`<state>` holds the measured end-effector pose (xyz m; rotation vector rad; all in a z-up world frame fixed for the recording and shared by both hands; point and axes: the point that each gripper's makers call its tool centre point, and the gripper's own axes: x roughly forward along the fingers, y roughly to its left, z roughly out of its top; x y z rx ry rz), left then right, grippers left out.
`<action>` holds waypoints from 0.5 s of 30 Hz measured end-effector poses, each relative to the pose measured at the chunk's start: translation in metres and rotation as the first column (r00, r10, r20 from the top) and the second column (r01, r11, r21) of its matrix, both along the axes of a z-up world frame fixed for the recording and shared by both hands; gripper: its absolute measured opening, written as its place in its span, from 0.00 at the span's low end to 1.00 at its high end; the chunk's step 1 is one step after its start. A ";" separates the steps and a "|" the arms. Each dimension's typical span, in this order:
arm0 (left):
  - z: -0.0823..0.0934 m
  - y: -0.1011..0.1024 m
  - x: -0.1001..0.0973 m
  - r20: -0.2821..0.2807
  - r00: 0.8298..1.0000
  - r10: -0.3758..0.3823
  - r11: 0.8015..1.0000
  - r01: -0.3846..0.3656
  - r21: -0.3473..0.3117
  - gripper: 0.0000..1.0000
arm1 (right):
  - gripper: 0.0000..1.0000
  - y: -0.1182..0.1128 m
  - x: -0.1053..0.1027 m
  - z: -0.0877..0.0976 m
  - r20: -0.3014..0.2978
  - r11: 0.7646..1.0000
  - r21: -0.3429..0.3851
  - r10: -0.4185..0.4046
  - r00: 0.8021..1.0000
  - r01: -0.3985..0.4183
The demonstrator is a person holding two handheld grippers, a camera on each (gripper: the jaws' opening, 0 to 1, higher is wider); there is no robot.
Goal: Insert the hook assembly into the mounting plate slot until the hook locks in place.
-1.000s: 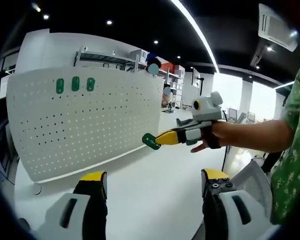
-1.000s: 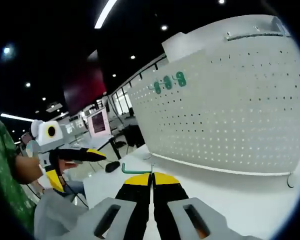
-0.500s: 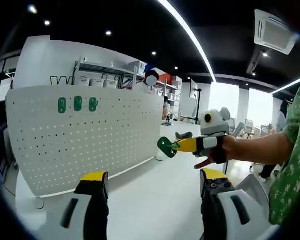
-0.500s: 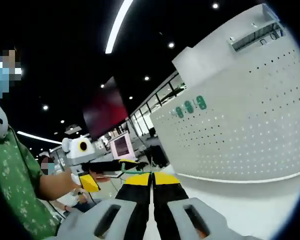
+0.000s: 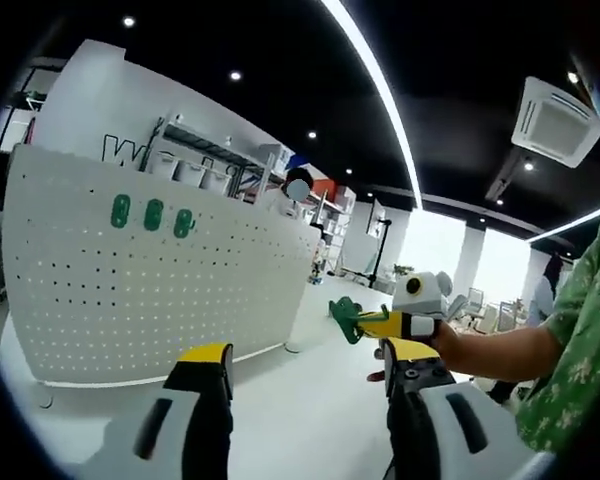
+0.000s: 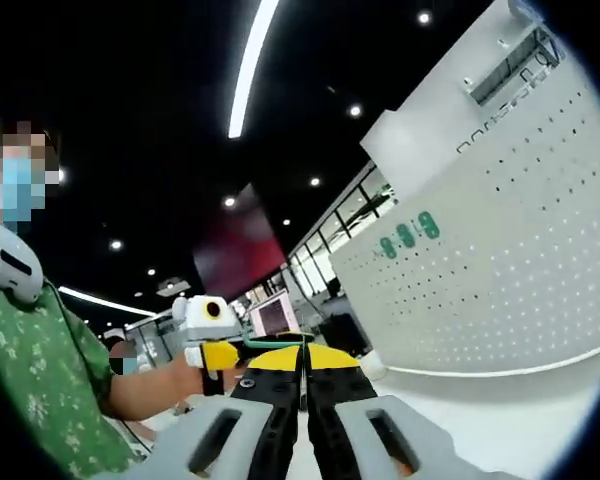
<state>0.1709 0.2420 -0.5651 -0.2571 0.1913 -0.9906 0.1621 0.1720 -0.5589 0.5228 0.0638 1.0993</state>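
The green hook [image 5: 346, 318] is sitting pinched in the right hand-held gripper [image 5: 372, 322], held out in the air well apart from the white pegboard [image 5: 150, 290] standing on the table [image 5: 290, 400]. It's looking like a small, light, stiff plastic piece, probably a bit slick, so gripping it by the flat end and leaving the hooked part free seems smart. In the right gripper view the right one's jaws are looking pressed together, with just a thin green bar [image 6: 276, 342] peeking past them. The left hand-held gripper [image 5: 302, 372] is hanging wide open, holding nothing. Three green hooks [image 5: 152, 214] are already sitting in the pegboard's upper rows. The hook's back tabs and the exact target slot are too tiny to make out.
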 end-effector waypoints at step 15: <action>0.018 -0.011 -0.006 -0.054 0.994 -0.094 0.982 0.084 -0.167 0.38 | 0.00 0.010 -0.008 0.011 0.008 0.997 0.061 0.050 0.999 -0.050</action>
